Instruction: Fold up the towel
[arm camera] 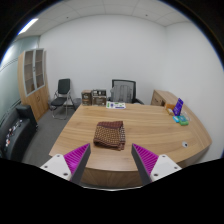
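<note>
A brown, patterned towel (110, 134) lies bunched in a rough square on the wooden table (150, 125), just ahead of my fingers and a little left of centre between them. My gripper (111, 160) is open and empty, held above the table's near edge. The left finger's magenta pad (76, 156) and the right finger's pad (146, 158) stand wide apart. Nothing is between them.
A purple and teal object (179, 110) stands on the table's far right. A black office chair (122, 91) is behind the table, another chair (63, 94) by the wooden cabinet (35, 85) at the left. Boxes (93, 97) sit on the floor by the back wall.
</note>
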Tool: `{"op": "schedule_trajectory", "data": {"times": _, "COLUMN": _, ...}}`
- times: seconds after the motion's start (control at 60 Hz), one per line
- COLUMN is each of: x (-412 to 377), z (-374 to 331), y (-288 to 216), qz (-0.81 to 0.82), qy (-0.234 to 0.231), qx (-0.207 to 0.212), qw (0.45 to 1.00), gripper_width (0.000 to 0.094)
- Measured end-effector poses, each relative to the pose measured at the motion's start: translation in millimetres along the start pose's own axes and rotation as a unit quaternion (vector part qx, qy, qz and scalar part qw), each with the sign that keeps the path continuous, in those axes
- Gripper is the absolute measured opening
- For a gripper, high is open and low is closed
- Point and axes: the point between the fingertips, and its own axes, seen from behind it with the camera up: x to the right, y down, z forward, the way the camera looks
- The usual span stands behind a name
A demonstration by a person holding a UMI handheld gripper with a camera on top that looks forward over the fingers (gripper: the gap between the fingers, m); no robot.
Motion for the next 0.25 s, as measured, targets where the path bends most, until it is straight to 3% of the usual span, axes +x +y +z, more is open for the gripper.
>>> {"op": "schedule_trajectory", "data": {"times": 0.25, "x": 3, "z": -24, "y": -6, "qz": -0.006, "qy": 0.016, "qx": 0.016, "qw": 1.0, "gripper_width": 0.0856}}
